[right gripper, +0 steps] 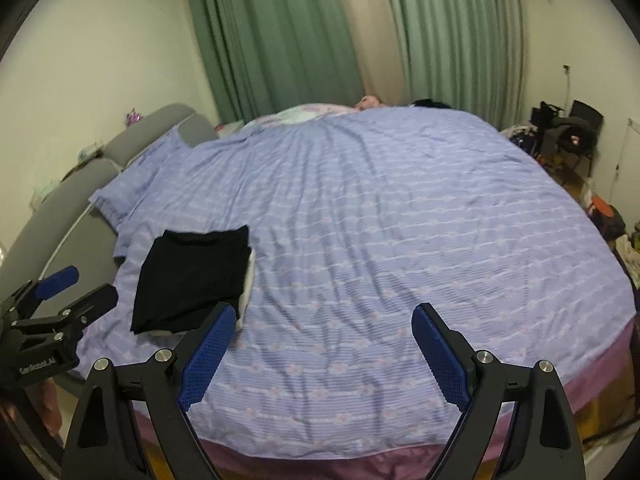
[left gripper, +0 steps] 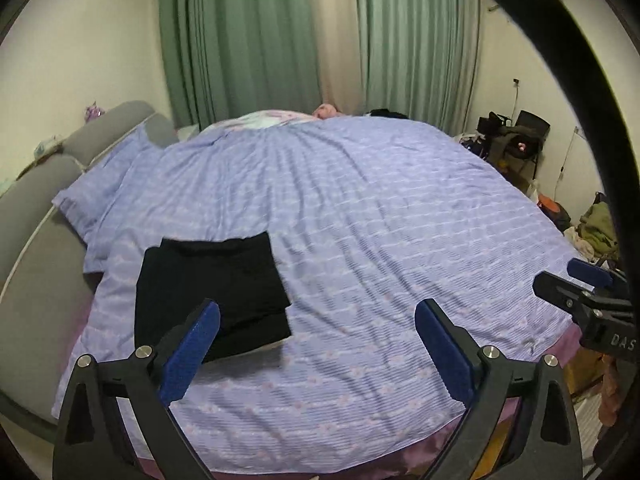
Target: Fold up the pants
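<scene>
The black pants (left gripper: 212, 288) lie folded into a flat rectangle on the left part of the lilac bed cover (left gripper: 380, 220). They also show in the right wrist view (right gripper: 192, 276), with a white edge under their right side. My left gripper (left gripper: 318, 320) is open and empty, held above the bed's near edge, its left finger just in front of the pants. My right gripper (right gripper: 324, 324) is open and empty, to the right of the pants. Each gripper shows at the other view's edge, the right one (left gripper: 580, 292) and the left one (right gripper: 68, 296).
A grey padded headboard (left gripper: 48, 184) runs along the left with a lilac pillow (left gripper: 104, 184). Green curtains (left gripper: 248, 40) hang behind the bed. Bags and clothes (left gripper: 516, 140) are piled on the floor at the right. A mauve bed skirt (right gripper: 360, 460) marks the near edge.
</scene>
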A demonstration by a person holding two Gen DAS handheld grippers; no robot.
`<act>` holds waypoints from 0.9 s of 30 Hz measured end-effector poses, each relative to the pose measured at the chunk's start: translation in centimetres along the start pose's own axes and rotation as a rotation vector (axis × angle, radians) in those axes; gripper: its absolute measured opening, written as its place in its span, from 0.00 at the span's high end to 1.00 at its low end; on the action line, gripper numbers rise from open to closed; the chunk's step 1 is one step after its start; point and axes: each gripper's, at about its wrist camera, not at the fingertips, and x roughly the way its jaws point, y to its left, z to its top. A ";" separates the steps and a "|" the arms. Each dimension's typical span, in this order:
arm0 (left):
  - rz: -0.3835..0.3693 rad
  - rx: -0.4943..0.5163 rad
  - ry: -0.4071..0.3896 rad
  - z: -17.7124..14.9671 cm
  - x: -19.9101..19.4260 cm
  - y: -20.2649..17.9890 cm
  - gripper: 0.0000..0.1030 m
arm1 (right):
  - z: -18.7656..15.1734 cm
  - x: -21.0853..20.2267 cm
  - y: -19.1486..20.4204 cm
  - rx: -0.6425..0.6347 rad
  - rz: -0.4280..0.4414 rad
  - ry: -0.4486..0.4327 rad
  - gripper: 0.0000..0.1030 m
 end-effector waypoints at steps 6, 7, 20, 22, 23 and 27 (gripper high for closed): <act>-0.015 0.014 -0.010 0.7 -0.2 -4.5 0.03 | 0.0 -2.4 -3.9 0.019 -0.013 -0.020 0.12; -0.016 0.011 -0.012 0.8 -0.2 -5.3 0.03 | 0.0 -2.7 -4.5 0.014 -0.013 -0.024 0.12; -0.004 -0.064 -0.031 0.7 -1.7 -16.5 0.00 | 0.5 -6.8 -15.5 -0.046 0.015 -0.049 0.12; 0.002 -0.066 -0.040 0.8 -2.0 -17.9 0.00 | 0.5 -7.3 -16.8 -0.044 0.019 -0.052 0.12; 0.000 -0.067 -0.043 0.8 -2.2 -18.4 0.00 | 0.4 -7.6 -17.7 -0.040 0.022 -0.053 0.12; 0.009 -0.060 -0.051 0.9 -2.5 -20.5 0.00 | 0.3 -8.2 -19.6 -0.036 0.030 -0.054 0.12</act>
